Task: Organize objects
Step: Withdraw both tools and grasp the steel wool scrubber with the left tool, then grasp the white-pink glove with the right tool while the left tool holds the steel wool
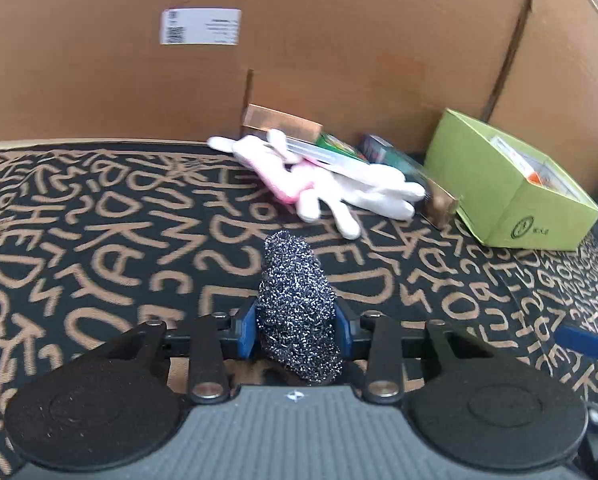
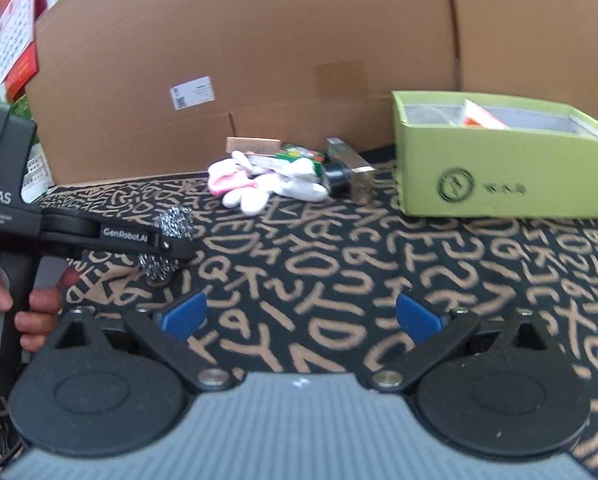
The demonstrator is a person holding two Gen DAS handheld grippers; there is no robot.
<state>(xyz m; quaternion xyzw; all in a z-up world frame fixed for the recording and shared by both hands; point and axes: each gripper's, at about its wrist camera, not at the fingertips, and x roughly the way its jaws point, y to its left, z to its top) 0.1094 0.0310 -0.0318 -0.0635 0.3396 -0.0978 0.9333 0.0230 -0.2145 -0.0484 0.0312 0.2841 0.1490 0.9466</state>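
Now left claw [image 1: 297,330] clamps steel scourer [image 1: 297,312], right claw [image 2: 299,316] empty

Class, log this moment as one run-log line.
left hand-held gripper: shut on steel scourer | right hand-held gripper: open, empty | green box: ahead

Wiry steel-wool scourer [image 1: 297,312], rough, glinting, sits btwn smooth blue plastic pads [image 1: 246,332]. Black cloth w/ tan letters [image 2: 339,280] looks woven, matt. Plush white-pink toy rabbit [image 1: 319,184] is fuzzy. Lime-green cardboard box [image 2: 499,176] matt; brown corrugated cardboard wall [image 1: 339,40] dull.
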